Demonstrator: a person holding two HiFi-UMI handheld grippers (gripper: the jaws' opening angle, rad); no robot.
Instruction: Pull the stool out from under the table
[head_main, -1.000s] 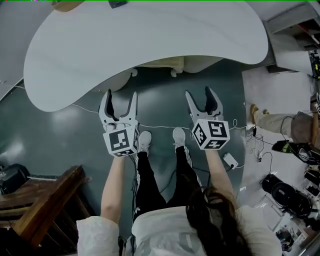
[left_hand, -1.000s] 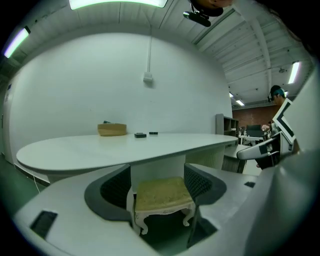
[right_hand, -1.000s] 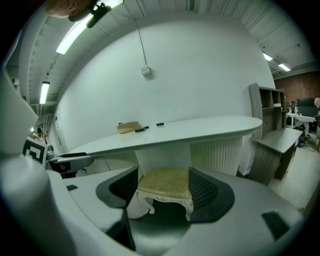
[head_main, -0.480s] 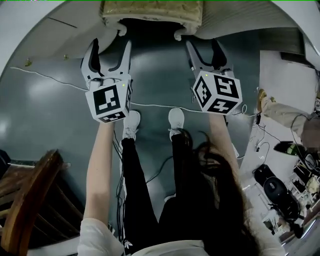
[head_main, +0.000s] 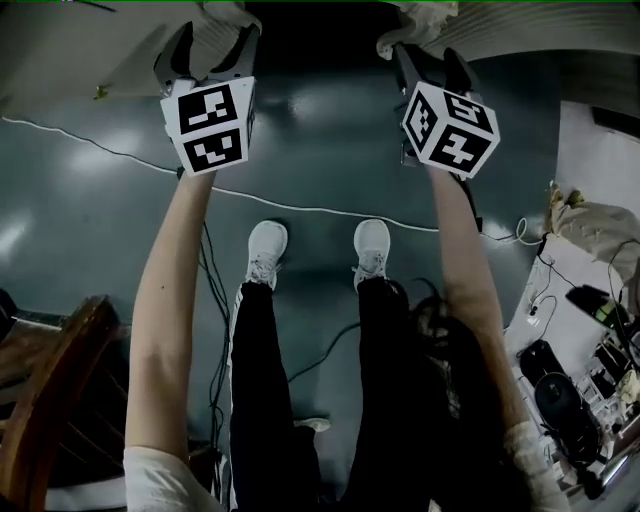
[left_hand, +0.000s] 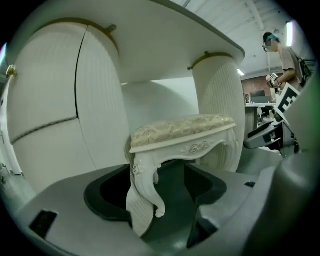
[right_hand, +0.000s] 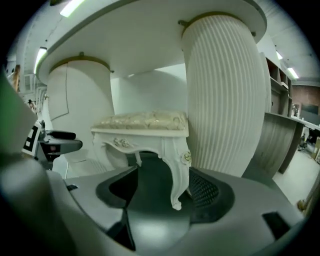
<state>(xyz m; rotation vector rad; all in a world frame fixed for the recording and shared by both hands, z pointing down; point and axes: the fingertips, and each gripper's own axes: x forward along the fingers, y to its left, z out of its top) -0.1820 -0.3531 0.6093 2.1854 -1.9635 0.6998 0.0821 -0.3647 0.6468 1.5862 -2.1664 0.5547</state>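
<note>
Under table (left_hand: 165, 45) | stool (left_hand: 182, 127) legs btwn spread fingers (left_hand: 65, 220): L gripper (left_hand: 165, 215), R gripper (right_hand: 158, 213)

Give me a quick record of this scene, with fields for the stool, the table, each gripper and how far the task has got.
stool: white, carved, cushioned, standing under the table
table: white top on two fluted pedestals, stool between them
left gripper: open, one near stool leg between its jaws
right gripper: open, the other near leg between its jaws
task stage: legs straddled, not yet clamped; stool not pulled out
</note>
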